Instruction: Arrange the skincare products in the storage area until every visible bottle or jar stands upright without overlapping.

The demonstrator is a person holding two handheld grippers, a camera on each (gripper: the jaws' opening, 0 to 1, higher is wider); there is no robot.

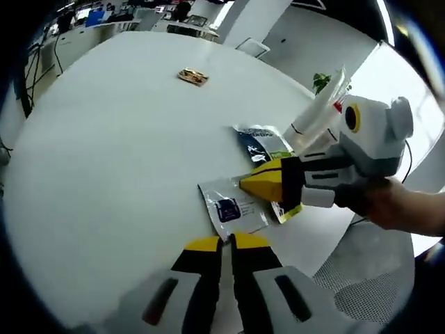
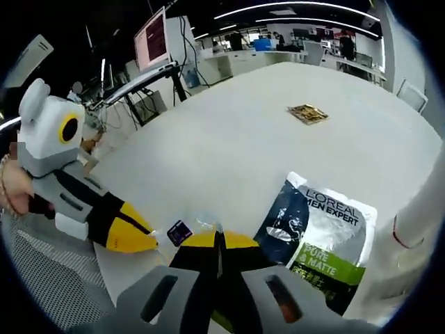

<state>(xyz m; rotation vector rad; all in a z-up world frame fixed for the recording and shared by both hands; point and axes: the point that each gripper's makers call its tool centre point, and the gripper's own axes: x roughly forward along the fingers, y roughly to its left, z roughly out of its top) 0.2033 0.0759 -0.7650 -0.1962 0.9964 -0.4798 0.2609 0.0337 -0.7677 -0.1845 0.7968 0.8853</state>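
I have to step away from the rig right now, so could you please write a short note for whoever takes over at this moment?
Left gripper: jaws together, nothing clearly held, hovering at the near edge of the clear sachet.
Right gripper: jaws together at the clear sachet's edge; whether it pinches it, I cannot tell.
The L'Oreal Men Expert pouch lies flat on the white table, beside the sachet. A tall clear pack leans behind it. A small gold packet lies apart, farther across the table.
Done: nothing stands upright yet.
Left: separate the pouch and sachet, stand things up.
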